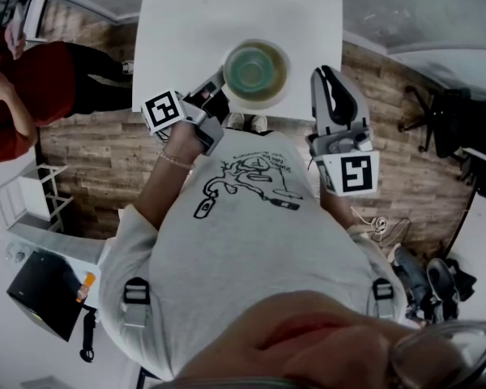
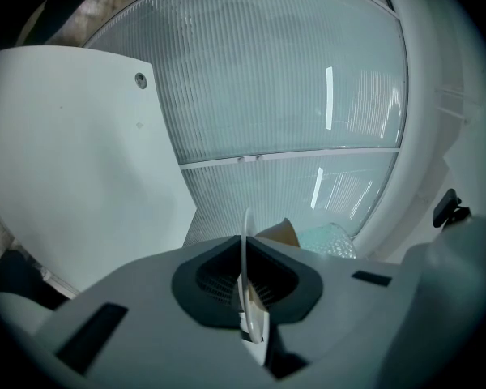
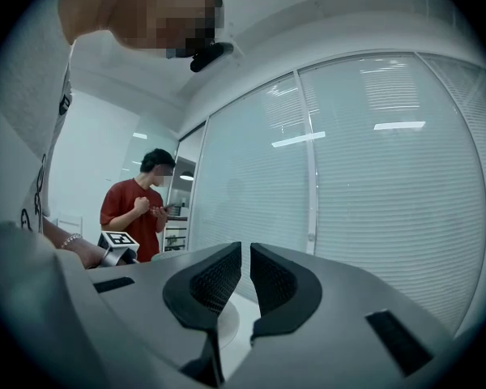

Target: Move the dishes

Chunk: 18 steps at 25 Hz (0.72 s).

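Left gripper [image 1: 217, 89] pinched the thin rim of the white dish [image 1: 257, 71], greenish in its centre, at the worktop's [image 1: 186, 31] near edge. Whether the dish rested there or hung above it, could not tell. Right gripper [image 1: 326, 78] near the dish, by the near right corner, jaws pressed together, empty.

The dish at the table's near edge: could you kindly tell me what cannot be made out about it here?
- Head view: the dish is too small to tell whether its greenish centre is a separate bowl, or whether it rests on the table.
- Left gripper view: only its thin rim shows, edge-on in the shut left claw; the claw's body hides the rest.
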Tool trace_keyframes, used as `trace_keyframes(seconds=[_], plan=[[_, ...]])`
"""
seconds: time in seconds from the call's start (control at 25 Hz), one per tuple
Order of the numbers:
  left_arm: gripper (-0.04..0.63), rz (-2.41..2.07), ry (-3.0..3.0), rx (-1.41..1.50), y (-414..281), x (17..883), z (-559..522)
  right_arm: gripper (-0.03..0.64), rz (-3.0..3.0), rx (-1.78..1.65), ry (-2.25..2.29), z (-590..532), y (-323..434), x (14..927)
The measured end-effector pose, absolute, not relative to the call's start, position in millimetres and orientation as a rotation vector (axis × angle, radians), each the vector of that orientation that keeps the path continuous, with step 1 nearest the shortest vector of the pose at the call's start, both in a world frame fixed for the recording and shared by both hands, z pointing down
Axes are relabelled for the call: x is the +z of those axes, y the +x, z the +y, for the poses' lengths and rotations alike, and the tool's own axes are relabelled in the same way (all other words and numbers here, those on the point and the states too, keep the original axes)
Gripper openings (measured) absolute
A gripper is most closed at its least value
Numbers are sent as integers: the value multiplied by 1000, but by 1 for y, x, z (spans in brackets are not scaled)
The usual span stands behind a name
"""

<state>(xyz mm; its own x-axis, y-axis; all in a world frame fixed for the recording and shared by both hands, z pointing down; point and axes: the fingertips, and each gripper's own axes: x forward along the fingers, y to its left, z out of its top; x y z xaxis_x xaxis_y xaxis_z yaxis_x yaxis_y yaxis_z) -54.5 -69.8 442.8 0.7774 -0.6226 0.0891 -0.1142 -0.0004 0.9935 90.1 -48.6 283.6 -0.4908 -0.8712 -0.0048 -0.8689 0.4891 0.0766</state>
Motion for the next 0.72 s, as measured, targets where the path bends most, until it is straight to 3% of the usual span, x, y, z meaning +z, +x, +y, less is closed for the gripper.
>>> trace_keyframes(seconds=[0.16,0.24,0.48,0.72], plan=[[11,-626,1543,-441,-55,443,-69,58,-2709,-109,1533,-46,84,280],[11,-628,1542,-443,-55,443,-69,140,-2729,-104,1500,-45,78,281],[11,-639,1546,-447,-56,444,-69,280,-2787,-84,1337,-40,49,288],[11,-631,1550,-438,-55,444,-69,348,-2813,-28,1165,-37,15,305]])
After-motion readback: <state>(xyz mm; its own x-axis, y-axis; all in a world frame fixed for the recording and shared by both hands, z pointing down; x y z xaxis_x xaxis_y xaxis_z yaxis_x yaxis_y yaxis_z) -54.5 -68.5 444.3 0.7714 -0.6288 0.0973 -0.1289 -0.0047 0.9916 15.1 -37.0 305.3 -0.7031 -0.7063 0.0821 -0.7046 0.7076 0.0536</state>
